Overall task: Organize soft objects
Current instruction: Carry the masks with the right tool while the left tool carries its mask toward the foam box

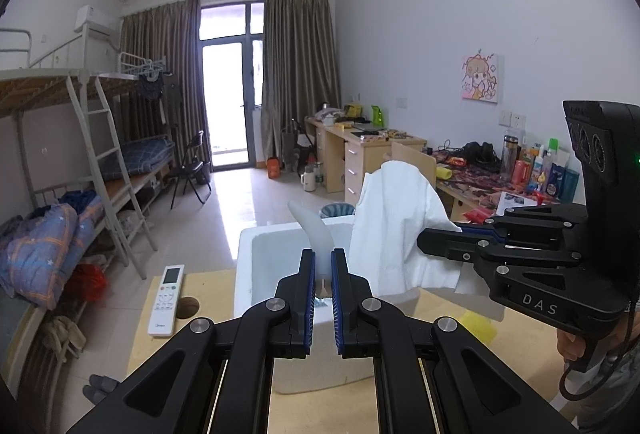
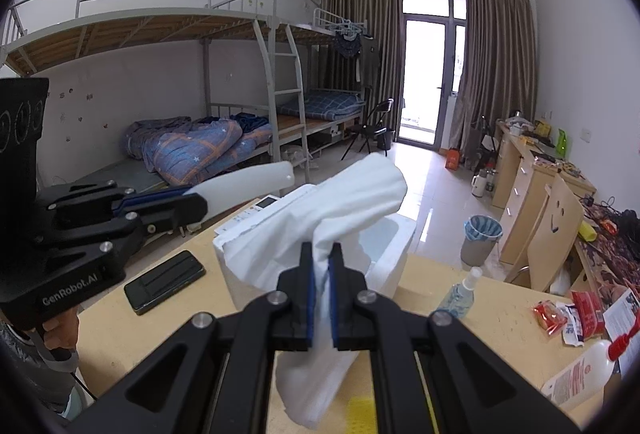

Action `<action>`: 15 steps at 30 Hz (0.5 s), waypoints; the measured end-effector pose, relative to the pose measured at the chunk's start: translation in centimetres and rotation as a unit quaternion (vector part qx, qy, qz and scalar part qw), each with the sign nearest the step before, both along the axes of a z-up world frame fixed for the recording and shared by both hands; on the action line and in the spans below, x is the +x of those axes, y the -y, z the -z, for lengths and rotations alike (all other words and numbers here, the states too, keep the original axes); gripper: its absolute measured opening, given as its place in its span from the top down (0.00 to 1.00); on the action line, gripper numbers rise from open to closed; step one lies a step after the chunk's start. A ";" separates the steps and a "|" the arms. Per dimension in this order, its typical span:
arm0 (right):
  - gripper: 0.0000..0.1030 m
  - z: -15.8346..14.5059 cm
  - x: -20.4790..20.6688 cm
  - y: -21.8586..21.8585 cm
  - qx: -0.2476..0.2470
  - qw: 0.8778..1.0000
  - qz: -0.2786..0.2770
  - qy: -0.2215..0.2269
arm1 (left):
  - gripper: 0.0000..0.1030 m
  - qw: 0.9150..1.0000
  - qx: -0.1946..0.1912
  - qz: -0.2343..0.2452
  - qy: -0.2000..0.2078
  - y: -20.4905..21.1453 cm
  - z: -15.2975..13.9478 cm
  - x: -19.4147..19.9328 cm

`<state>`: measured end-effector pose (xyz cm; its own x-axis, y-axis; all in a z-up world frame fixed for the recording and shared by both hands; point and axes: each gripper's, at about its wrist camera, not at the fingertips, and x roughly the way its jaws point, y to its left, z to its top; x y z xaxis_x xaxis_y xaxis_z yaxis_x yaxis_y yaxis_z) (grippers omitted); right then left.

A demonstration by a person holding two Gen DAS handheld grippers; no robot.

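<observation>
Left wrist view: the left hand-held gripper [image 1: 322, 258] is clamped on a pale, translucent curved piece [image 1: 314, 230], which sticks up from between its blue pads above a white foam box [image 1: 256, 254]. The box sits on a light wooden surface [image 1: 208, 286], with a white remote [image 1: 167, 300] lying to its left. At the right, the right hand-held gripper [image 1: 424, 240] pinches a white towel [image 1: 394, 222] that hangs over the box's right side.

Right wrist view: the right hand-held gripper [image 2: 322, 262] is closed on the towel [image 2: 344, 206]; the cloth bunches between the jaws, rises above them and drapes below over the box [image 2: 394, 258]. The left hand-held gripper [image 2: 200, 202] comes in from the left with the pale piece [image 2: 248, 180] held roughly level. On the surface [image 2: 496, 298] lie a black phone [image 2: 165, 281] left of the box, a spray bottle [image 2: 460, 294] to its right, and red packets [image 2: 568, 314] near the right edge.
</observation>
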<state>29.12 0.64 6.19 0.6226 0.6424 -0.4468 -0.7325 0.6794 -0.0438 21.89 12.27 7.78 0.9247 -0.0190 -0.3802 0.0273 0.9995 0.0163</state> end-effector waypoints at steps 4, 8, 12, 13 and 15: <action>0.92 0.1 0.8 -0.5 -0.005 1.000 0.002 -0.002 | 0.92 1.000 -0.002 -0.002 -0.007 -0.5 0.3 1.2; 0.92 0.3 1.7 -0.8 -0.007 1.000 0.003 -0.006 | 0.92 1.000 0.001 -0.005 -0.013 -0.7 0.5 2.1; 0.92 0.3 2.2 -1.0 -0.009 1.000 0.002 -0.010 | 0.92 1.000 0.003 -0.005 -0.019 -0.6 0.8 2.8; 0.92 0.3 2.2 -0.9 -0.009 1.000 0.003 -0.010 | 0.92 1.000 0.004 -0.003 -0.020 -0.5 0.8 2.9; 0.92 0.3 2.4 -0.7 -0.008 1.000 0.006 -0.009 | 0.92 1.000 0.005 -0.001 -0.023 -0.5 0.9 3.3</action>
<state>31.54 1.38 5.93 0.6212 0.6276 -0.4692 -0.7254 0.6871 -0.0414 25.19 12.79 6.89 0.9065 -0.0133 -0.4221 0.0261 0.9994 0.0247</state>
